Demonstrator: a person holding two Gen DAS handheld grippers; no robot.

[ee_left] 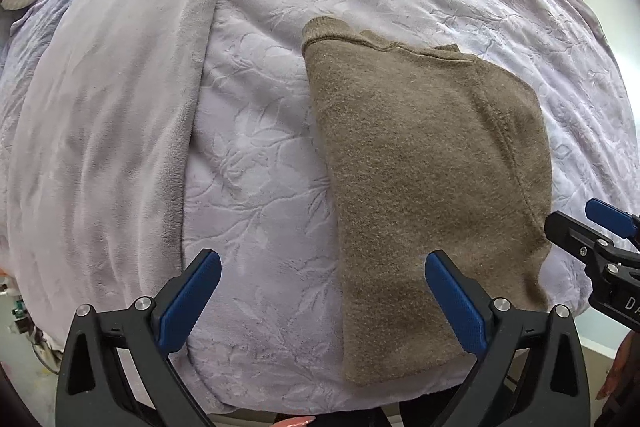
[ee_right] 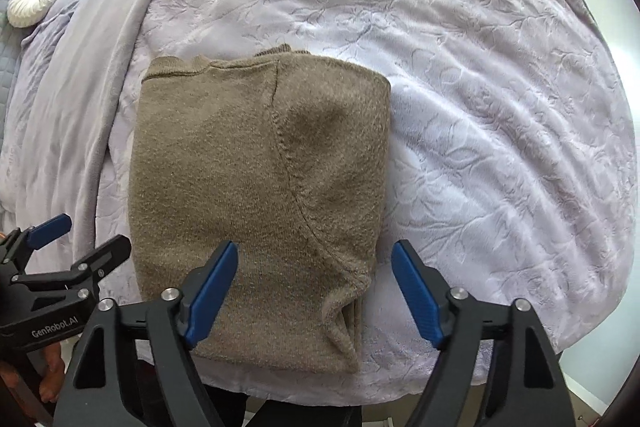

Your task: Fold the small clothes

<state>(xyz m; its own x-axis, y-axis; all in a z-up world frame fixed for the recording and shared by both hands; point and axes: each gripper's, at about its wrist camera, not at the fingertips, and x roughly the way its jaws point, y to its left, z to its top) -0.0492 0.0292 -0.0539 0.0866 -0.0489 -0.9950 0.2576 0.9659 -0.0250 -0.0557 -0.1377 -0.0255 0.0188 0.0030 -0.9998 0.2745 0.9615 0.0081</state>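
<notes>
right wrist view: right gripper [ee_right: 314, 291] wide, empty above the olive sweater [ee_right: 256, 187]; its loose corner could spring open. left gripper [ee_left: 322, 301] wide, empty too.

Left gripper [ee_left: 322, 297]: matte black angular arms with triangular cut-outs, silver round pivot screws, blue textured pads on fingertips [ee_left: 192, 301]. White lettering "GenRobot.AI" on its black body, seen from right wrist view. Right gripper [ee_right: 316, 291]: same build, black frame, silver screws, blue ribbed pads [ee_right: 418, 297]; white letters partly visible on housing in left wrist view. Painted fingernails at frame edges.
</notes>
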